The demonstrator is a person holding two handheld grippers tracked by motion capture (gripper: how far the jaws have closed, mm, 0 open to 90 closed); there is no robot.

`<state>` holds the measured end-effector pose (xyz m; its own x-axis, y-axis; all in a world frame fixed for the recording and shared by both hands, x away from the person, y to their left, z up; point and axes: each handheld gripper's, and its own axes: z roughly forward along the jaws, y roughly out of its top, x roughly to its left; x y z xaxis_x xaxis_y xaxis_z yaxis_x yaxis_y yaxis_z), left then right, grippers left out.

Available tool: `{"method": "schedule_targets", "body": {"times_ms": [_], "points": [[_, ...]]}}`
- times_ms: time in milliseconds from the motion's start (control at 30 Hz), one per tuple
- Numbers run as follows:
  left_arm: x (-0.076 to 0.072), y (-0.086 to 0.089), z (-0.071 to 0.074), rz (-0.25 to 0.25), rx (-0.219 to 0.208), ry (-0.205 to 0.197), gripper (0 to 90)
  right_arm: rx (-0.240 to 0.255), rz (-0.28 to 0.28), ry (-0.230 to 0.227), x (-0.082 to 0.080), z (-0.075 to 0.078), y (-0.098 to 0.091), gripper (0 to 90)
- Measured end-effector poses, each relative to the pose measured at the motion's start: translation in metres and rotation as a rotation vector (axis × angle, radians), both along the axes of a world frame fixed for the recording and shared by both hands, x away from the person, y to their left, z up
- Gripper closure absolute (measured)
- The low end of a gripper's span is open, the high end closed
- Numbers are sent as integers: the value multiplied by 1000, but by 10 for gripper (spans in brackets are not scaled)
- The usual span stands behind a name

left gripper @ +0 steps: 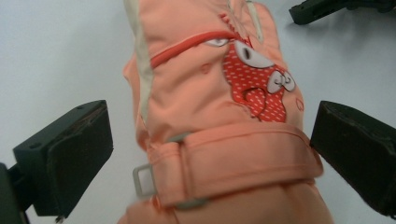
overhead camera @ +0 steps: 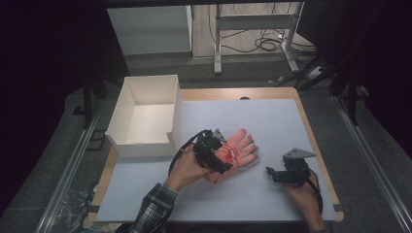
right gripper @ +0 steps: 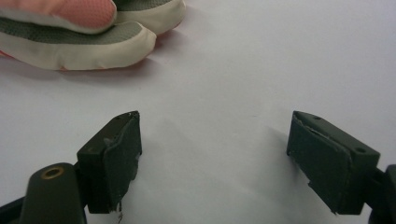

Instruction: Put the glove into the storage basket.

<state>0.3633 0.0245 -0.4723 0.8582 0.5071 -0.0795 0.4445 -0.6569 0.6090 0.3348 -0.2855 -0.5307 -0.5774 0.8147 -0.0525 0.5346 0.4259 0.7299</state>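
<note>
Glove: orange glove point(overhead camera: 236, 149), cartoon patch up, lies centre frame on the grey table point(overhead camera: 272, 121).
Left claw: my left gripper point(left gripper: 210, 154) straddles its strapped cuff, jaws wide, pads clear of the fabric.
Right claw: my right gripper point(right gripper: 215, 158) rests lower right, jaws wide, nothing between; glove fingertips upper left there.
Progress: nothing gripped yet; white box point(overhead camera: 145, 116), upper left, holds nothing.
Left to do: probably clamp, lift, carry over.

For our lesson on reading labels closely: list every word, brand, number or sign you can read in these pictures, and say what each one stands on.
None: no readable text.
Glove: a red dotted cartoon figure with eyes, a picture and not lettering.
Strap and buckle: plain.
White box: unmarked.
Mat: unmarked.
</note>
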Motion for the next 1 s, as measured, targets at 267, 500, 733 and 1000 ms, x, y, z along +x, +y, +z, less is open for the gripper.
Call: {"method": "schedule_targets", "body": {"times_ms": [267,500,733,1000], "points": [[2,-16,-15,-24,84,-2,0,1,-1,0,0,0,0,182],[2,-25,-32,-16,152,-17,0,-1,0,-2,0,0,0,182],[2,-30,-45,-17,194,1,42,-3,0,-3,0,0,0,182],[-1,-28,-40,-8,165,27,320,-4,0,-4,0,0,0,182]]}}
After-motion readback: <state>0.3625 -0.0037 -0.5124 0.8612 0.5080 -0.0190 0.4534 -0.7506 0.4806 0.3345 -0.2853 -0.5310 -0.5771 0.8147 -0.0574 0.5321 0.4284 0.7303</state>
